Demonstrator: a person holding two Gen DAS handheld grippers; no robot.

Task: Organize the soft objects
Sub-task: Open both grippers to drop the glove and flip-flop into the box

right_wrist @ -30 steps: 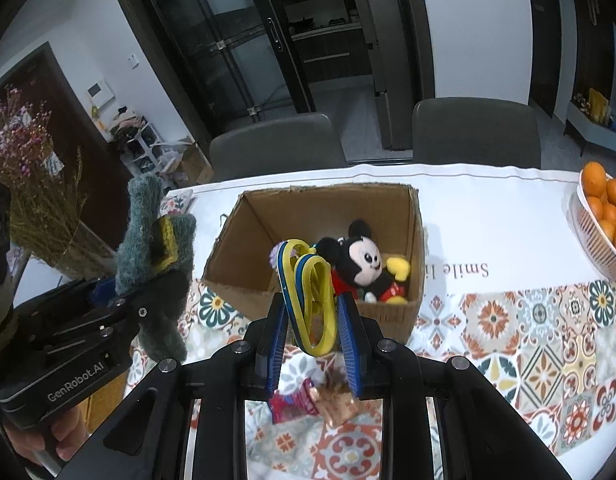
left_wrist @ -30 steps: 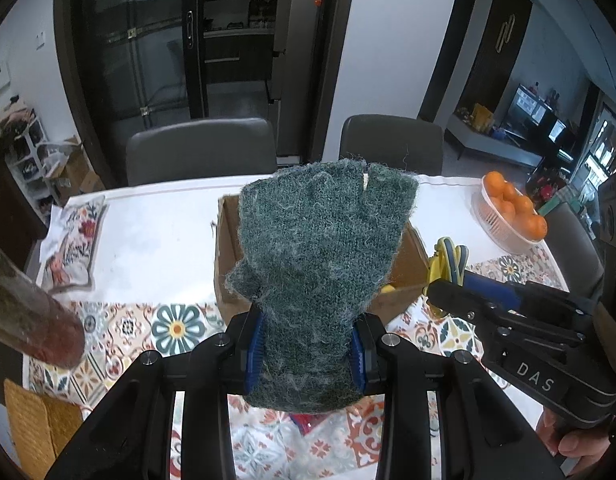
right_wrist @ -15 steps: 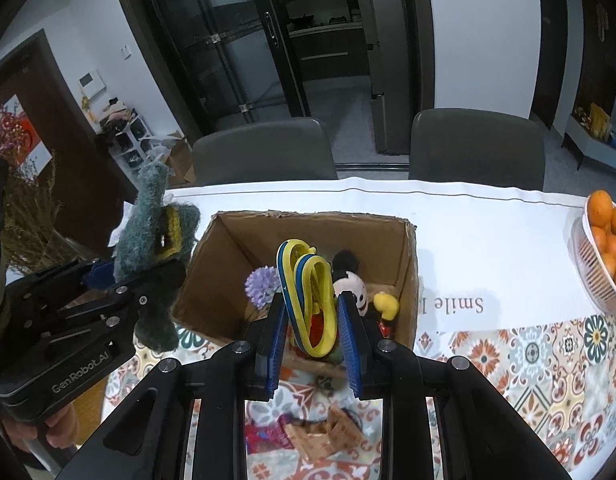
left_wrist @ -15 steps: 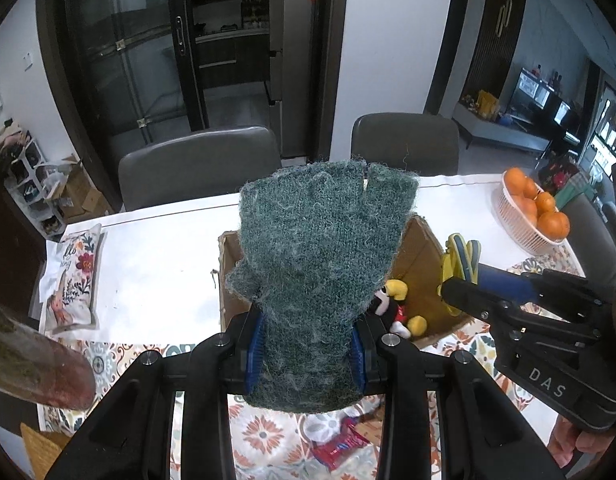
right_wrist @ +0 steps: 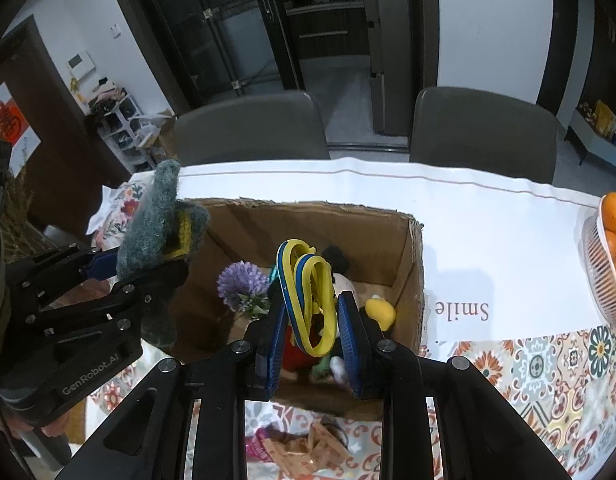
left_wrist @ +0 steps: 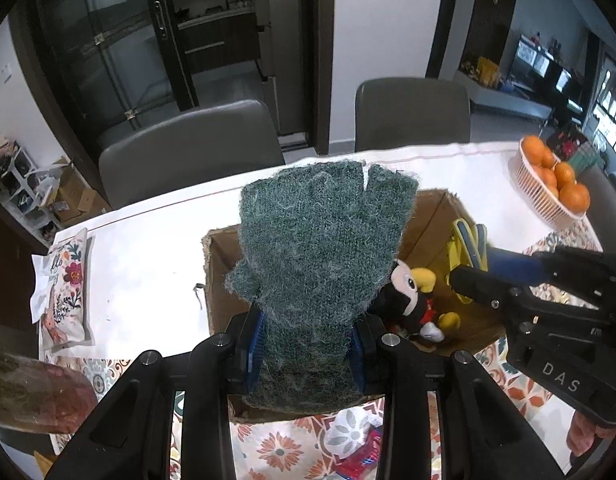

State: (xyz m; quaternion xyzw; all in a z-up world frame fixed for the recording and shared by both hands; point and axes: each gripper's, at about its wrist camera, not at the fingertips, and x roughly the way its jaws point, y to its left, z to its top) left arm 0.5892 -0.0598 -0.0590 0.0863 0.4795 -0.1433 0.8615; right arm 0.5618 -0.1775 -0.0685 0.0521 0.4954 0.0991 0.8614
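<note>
My left gripper is shut on a green knitted glove and holds it upright over the open cardboard box. My right gripper is shut on a yellow and blue looped band over the same box. A Mickey Mouse plush and a purple flower lie in the box. The left gripper with the glove shows at the left of the right wrist view. The right gripper shows at the right of the left wrist view.
A basket of oranges stands at the table's right. A floral packet lies at the left. Wrapped snacks lie in front of the box. Two grey chairs stand behind the table. A vase is at the near left.
Both grippers have moved forward and higher over the box with their objects still held. The inside of the box and the plush now show.
</note>
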